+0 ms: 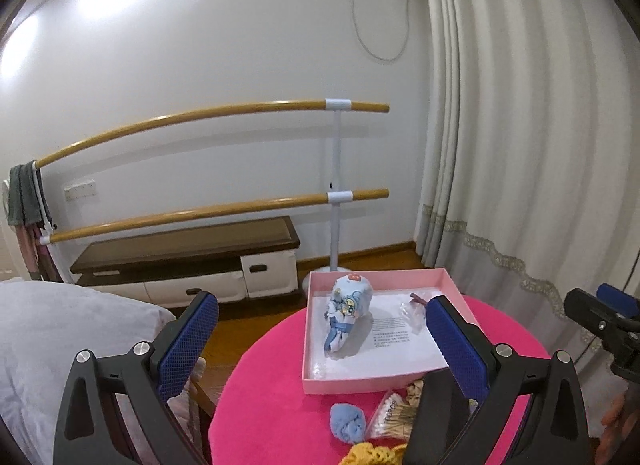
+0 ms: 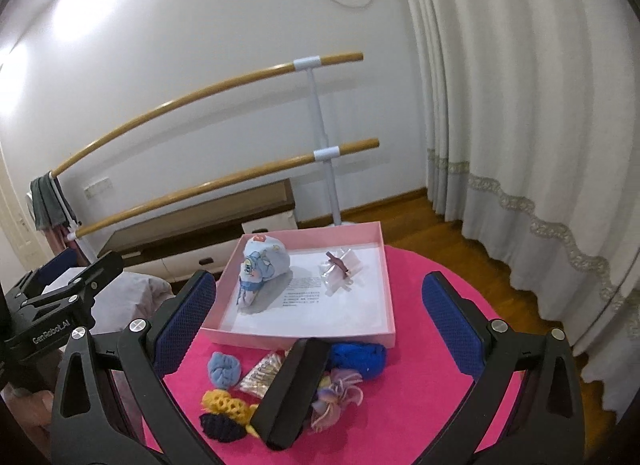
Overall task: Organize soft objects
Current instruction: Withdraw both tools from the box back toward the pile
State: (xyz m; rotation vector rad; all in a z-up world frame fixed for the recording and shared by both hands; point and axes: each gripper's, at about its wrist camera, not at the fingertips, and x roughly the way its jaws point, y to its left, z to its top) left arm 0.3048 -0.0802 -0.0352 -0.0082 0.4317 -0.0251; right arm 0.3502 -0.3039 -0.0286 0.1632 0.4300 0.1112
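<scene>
One pink box (image 2: 386,285) on one round pink table (image 2: 440,377). Inside box: one rolled cartoon-print cloth (image 2: 260,269), one clear plastic packet (image 2: 340,269), one printed paper sheet (image 2: 320,305). On table outside box: one light blue ball (image 2: 225,369), one dark blue knit piece (image 2: 360,357), one yellow knit piece (image 2: 224,401), one navy knit piece (image 2: 222,427), one pastel scrunchie (image 2: 340,389), one bag of cotton swabs (image 2: 262,375), one black case (image 2: 294,385).

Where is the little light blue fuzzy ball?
The light blue fuzzy ball lies on the pink table, just in front of the pink box near its left corner, beside the bag of cotton swabs.
</scene>
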